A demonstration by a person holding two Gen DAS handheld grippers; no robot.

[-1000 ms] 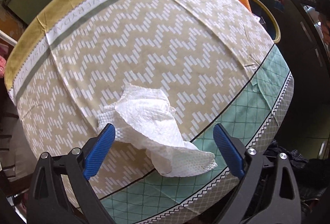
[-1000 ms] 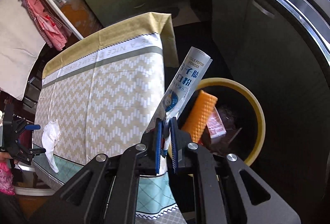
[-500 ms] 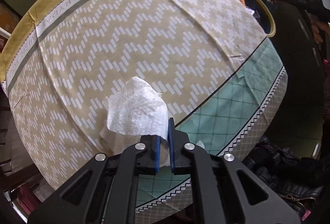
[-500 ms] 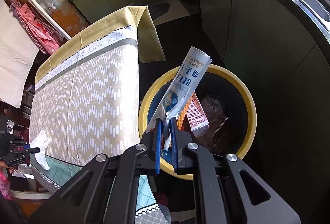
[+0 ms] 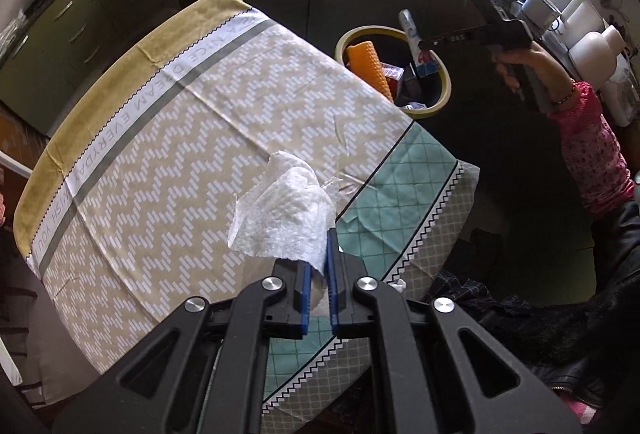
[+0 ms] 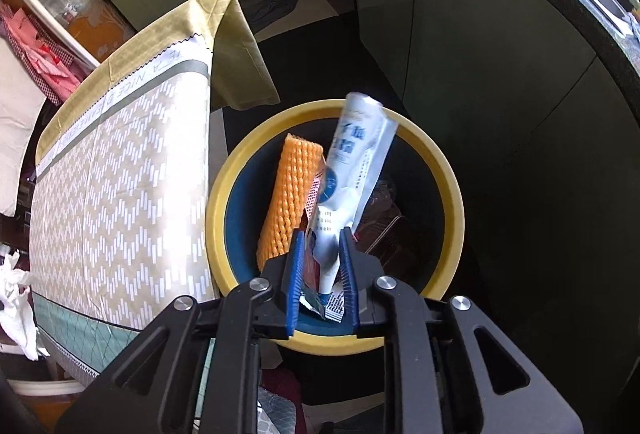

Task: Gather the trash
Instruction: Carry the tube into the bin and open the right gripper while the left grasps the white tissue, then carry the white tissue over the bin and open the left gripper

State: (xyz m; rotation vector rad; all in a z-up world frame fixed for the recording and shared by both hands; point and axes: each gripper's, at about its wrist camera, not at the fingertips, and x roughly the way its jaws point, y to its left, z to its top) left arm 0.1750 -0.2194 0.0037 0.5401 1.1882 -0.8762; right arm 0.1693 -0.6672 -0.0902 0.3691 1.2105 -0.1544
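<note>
White embossed tissue, a crumpled paper towel (image 5: 286, 212), is what we have pinched in the left gripper (image 5: 318, 288), whose blue pads are closed on its lower fold while the rest stands up loosely above the patterned tablecloth (image 5: 168, 138). We judge it to be almost weightless, soft and easily torn, so a grip on the bunched middle seems safer than one on a thin loose corner, and it may cling to the pads when we let go. Further right, beside the table's edge, the yellow-rimmed bin (image 6: 448, 174) stands on the floor with an orange foam net sleeve (image 6: 290, 198) leaning inside it among other wrappers. Over the bin we have the right gripper (image 6: 322, 270), its jaws parted a little, with the white and blue sachet (image 6: 354, 170) standing between them; it appears loose, not clamped, and we cannot tell whether either pad touches it. The sachet looks like light, slick, crinkly foil that slips readily, best taken across its flat lower end. We reckon it should drop into the bin from here, and the paper towel has the whole table to cross.
</note>
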